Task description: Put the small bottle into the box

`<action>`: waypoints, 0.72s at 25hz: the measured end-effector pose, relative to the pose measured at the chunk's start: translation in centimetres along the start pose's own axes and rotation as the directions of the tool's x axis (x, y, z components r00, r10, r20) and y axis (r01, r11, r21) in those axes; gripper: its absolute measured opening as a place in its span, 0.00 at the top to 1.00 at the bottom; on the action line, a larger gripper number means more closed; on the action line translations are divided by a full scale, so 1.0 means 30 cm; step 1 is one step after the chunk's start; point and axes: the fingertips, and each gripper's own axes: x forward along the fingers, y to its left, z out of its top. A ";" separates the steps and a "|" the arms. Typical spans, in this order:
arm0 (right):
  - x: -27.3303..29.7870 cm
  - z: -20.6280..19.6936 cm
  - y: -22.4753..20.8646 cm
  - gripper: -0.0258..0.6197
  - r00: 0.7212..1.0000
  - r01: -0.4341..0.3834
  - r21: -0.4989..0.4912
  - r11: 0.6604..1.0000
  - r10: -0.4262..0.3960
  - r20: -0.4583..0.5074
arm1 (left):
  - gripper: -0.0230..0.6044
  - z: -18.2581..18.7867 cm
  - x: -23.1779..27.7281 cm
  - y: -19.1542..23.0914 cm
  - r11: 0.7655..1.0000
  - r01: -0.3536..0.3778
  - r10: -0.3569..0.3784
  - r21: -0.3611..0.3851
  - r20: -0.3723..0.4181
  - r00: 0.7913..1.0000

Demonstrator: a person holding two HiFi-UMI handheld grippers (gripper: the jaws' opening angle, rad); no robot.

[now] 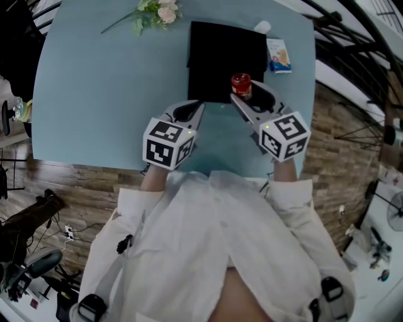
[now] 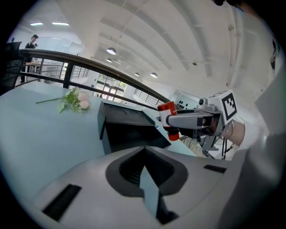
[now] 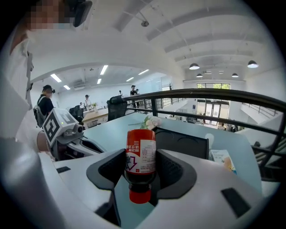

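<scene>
The small bottle (image 1: 240, 83) is red with a white label and a red cap. My right gripper (image 1: 244, 95) is shut on it and holds it over the near edge of the black box (image 1: 220, 56). In the right gripper view the bottle (image 3: 140, 161) sits between the pads with its cap pointing down, and the box (image 3: 181, 141) lies just beyond it. My left gripper (image 1: 195, 108) hovers by the box's near left corner, shut with nothing in it. From the left gripper view the box (image 2: 129, 129) is straight ahead and the held bottle (image 2: 169, 120) is at its right.
A light blue table (image 1: 94, 94) carries everything. A spray of flowers (image 1: 154, 14) lies at the far left of the box, a snack packet (image 1: 279, 55) and a small white object (image 1: 262, 27) at its right. The table's near edge runs right under my grippers.
</scene>
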 end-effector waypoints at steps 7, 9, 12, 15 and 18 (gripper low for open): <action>0.058 -0.021 -0.037 0.64 0.996 -0.067 -0.052 0.996 0.064 -0.060 | 0.96 -0.004 0.021 0.028 0.998 -0.035 0.036 -0.045 0.012 0.999; 0.076 -0.030 -0.048 0.64 0.994 -0.082 -0.059 0.995 0.077 -0.080 | 0.96 -0.010 0.028 0.033 0.997 -0.041 0.042 -0.060 0.011 0.999; 0.102 -0.046 -0.061 0.64 0.990 -0.101 -0.073 0.992 0.092 -0.109 | 0.96 -0.027 0.035 0.040 0.996 -0.049 0.049 -0.075 0.005 0.999; 0.128 -0.068 -0.070 0.64 0.984 -0.120 -0.095 0.988 0.106 -0.144 | 0.96 -0.037 0.037 0.049 0.994 -0.058 0.059 -0.094 0.002 0.998; 0.149 -0.098 -0.079 0.64 0.977 -0.137 -0.126 0.982 0.113 -0.184 | 0.96 -0.045 0.040 0.044 0.994 -0.044 0.044 -0.103 0.001 0.999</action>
